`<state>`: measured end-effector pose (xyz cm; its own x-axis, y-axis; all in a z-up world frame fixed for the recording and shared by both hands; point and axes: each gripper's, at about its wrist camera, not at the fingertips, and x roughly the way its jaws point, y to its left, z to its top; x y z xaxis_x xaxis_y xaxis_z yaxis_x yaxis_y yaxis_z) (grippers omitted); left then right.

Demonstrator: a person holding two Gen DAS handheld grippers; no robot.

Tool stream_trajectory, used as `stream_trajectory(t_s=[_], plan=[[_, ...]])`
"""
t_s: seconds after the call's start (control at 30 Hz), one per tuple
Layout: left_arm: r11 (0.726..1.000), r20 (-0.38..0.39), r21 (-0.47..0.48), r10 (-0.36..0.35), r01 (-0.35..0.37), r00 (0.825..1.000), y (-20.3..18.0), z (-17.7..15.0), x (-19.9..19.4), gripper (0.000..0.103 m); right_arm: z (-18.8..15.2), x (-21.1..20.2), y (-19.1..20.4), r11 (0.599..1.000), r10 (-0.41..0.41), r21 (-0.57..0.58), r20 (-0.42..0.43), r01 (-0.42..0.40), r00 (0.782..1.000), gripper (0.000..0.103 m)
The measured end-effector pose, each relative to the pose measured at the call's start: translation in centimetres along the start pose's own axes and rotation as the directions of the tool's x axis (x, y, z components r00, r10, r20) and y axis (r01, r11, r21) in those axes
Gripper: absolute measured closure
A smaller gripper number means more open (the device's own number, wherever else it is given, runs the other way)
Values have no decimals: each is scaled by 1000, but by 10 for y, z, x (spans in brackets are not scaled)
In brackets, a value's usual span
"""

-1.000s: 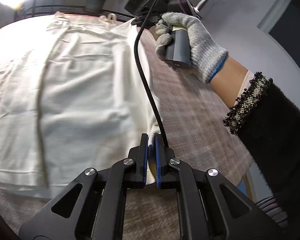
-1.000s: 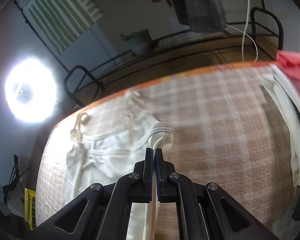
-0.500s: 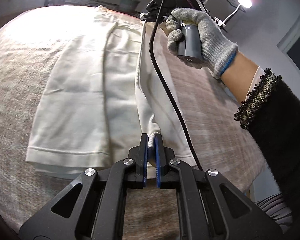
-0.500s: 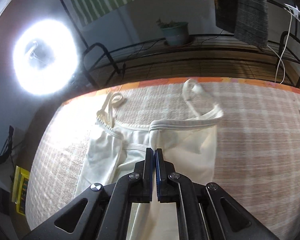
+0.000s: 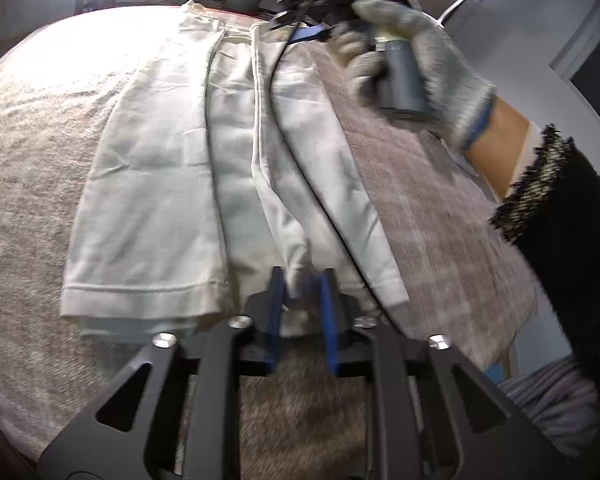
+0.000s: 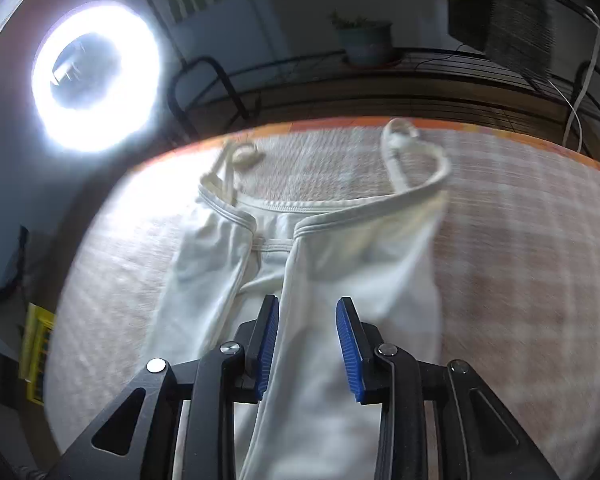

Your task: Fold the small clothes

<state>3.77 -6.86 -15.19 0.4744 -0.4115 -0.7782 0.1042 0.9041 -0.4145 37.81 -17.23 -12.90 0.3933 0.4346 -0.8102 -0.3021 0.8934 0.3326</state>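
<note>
White camisole (image 5: 152, 184) lies flat on my checked tablecloth (image 5: 440, 216), long axis running straight away from me, hem nearest, straps toward the far edge, both side panels folded in over the middle. My left gripper (image 5: 300, 296) sits at the hem, its jaws opening with the folded edge loose between them. My right gripper (image 6: 307, 336), at the strap end, is opening too, pads clear of the fabric.

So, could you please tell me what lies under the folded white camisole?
The white camisole lies on a checked brown woven cloth; whatever is beneath its folded layers is covered.
</note>
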Motion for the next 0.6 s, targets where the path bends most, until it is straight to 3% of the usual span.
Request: stream_trajectory(t_s=[0.13, 0.33, 0.47, 0.6], plan=[[996, -5, 86, 30, -30, 1000, 4, -11, -22, 76, -14, -59, -15, 998, 34, 41, 64, -37, 997, 71], [989, 16, 126, 82, -84, 996, 29, -7, -56, 76, -66, -146, -28, 996, 47, 70, 126, -57, 991, 70], [987, 40, 79, 137, -139, 990, 59, 8, -75, 61, -121, -166, -28, 996, 18, 88, 66, -24, 998, 68], [992, -20, -25, 119, -120, 993, 96, 23, -73, 60, -181, -155, -22, 994, 30, 102, -50, -25, 998, 66]])
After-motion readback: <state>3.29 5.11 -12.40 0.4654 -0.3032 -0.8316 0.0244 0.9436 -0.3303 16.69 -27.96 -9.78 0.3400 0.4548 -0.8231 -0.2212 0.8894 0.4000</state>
